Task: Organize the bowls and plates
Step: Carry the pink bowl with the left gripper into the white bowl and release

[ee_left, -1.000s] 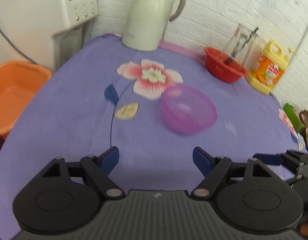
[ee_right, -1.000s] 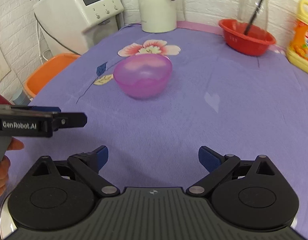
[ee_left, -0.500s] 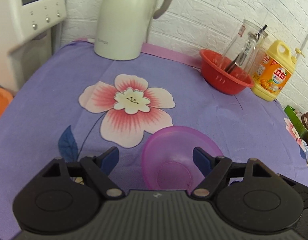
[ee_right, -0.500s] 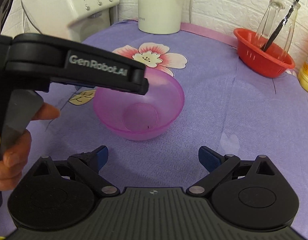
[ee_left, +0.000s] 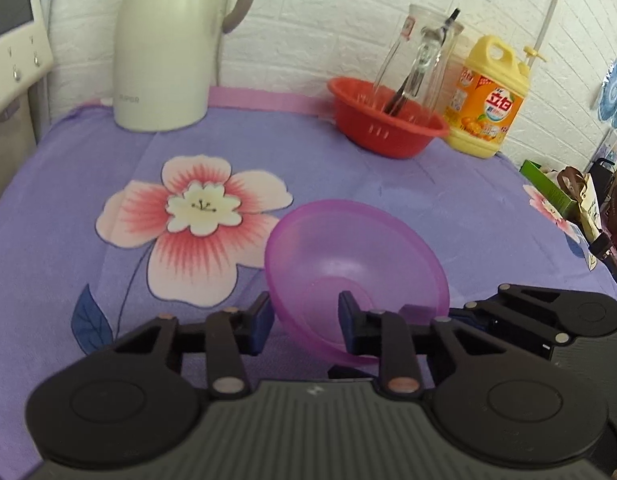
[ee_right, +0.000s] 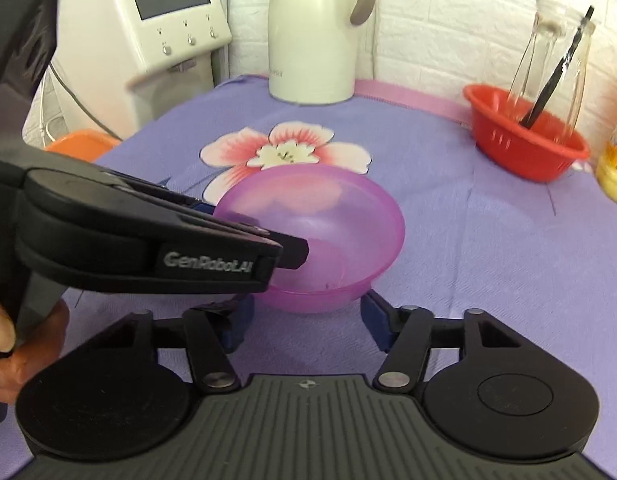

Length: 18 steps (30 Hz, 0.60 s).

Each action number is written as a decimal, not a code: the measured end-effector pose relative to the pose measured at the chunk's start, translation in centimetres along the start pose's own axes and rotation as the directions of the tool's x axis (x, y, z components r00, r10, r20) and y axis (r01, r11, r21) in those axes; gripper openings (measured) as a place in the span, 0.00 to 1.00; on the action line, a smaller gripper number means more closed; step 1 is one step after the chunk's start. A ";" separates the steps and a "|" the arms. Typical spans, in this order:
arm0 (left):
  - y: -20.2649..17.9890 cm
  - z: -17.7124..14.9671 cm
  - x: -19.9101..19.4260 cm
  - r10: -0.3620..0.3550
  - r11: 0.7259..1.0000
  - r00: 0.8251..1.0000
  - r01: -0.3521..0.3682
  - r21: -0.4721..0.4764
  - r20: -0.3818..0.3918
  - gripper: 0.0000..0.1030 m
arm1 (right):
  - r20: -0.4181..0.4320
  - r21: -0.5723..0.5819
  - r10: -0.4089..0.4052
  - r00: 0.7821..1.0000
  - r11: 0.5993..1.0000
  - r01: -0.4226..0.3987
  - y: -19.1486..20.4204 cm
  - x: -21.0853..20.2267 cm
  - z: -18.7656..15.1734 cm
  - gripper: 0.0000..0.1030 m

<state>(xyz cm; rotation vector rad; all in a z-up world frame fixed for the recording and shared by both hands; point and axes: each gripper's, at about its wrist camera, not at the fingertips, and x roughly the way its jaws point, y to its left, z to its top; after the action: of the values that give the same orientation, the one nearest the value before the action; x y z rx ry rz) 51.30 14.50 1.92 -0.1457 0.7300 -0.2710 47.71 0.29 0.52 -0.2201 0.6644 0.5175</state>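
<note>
The left gripper (ee_left: 304, 322) pinches the near-left rim of the purple bowl (ee_left: 360, 264) — light, slick plastic; the right gripper (ee_right: 306, 320) waits open.

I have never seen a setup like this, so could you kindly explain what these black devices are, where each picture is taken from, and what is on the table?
There is no robot here. A person holds a hand-held gripper in each hand, and each carries a wide-angle camera looking forward along its two blue-tipped fingers.

In the left camera's view, the left hand-held gripper has its fingers astride the near rim of a purple bowl, one inside and one outside; I cannot tell if they pinch it yet. In the right camera's view, the right hand-held gripper is open just in front of the bowl.

On the purple flowered tablecloth also stand a white jug, a red basket holding a glass jar, and a yellow detergent bottle.
</note>
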 end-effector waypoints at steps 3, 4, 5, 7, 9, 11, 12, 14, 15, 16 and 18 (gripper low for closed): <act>-1.1 0.4 -1.5 0.009 1.000 0.999 -0.010 0.015 0.040 0.26 | 0.039 0.001 -0.009 0.999 1.000 0.009 -0.2 -1.2 0.3 0.92; -1.6 0.5 -2.1 0.011 1.000 0.999 -0.012 0.019 0.051 0.27 | 0.050 0.006 -0.008 0.999 1.000 0.007 -0.3 -1.8 0.3 0.92; -2.3 0.5 -2.8 0.012 1.000 0.998 -0.013 0.024 0.062 0.27 | 0.058 0.008 -0.006 0.998 1.000 0.006 -0.4 -2.5 0.4 0.92; -3.6 0.4 -4.2 0.011 0.999 0.997 -0.014 0.035 0.079 0.26 | 0.075 0.003 -0.006 0.997 1.000 0.006 -0.5 -4.7 -0.1 0.92; -5.4 0.0 -5.9 0.002 0.999 0.996 -0.006 0.046 0.093 0.26 | 0.086 -0.001 -0.007 0.996 1.000 0.007 -0.7 -7.0 -0.6 0.92; -7.5 -0.9 -7.5 -0.012 0.999 0.997 0.008 0.050 0.079 0.26 | 0.098 -0.013 -0.011 0.995 1.000 0.012 -0.9 -9.5 -1.6 0.92; -8.4 -1.4 -8.0 -0.026 0.999 0.997 0.023 0.046 0.072 0.26 | 0.106 -0.021 -0.018 0.994 1.000 0.020 -1.2 -10.9 -2.4 0.92; -11.0 -3.1 -9.4 -0.061 0.996 0.996 0.057 0.065 0.060 0.26 | 0.107 -0.032 -0.041 0.993 0.998 0.045 -1.4 -13.6 -4.4 0.95; -12.5 -4.2 -10.1 -0.076 0.994 0.996 0.071 0.078 0.054 0.26 | 0.105 -0.032 -0.050 0.993 0.998 0.053 -1.6 -14.9 -5.5 0.95; -13.8 -5.2 -10.6 -0.093 0.992 0.995 0.088 0.089 0.047 0.26 | 0.102 -0.025 -0.055 0.993 0.998 0.058 -2.0 -16.3 -6.7 0.95; -16.5 -7.3 -11.5 -0.144 0.985 0.989 0.141 0.104 0.022 0.26 | 0.084 0.006 -0.054 0.995 0.999 0.054 -2.8 -18.8 -9.1 0.95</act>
<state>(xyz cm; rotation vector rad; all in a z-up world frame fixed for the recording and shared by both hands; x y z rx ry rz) 35.05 1.83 7.59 -0.1047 0.6756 -0.4412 31.79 -12.55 5.55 -0.2107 0.5755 0.4711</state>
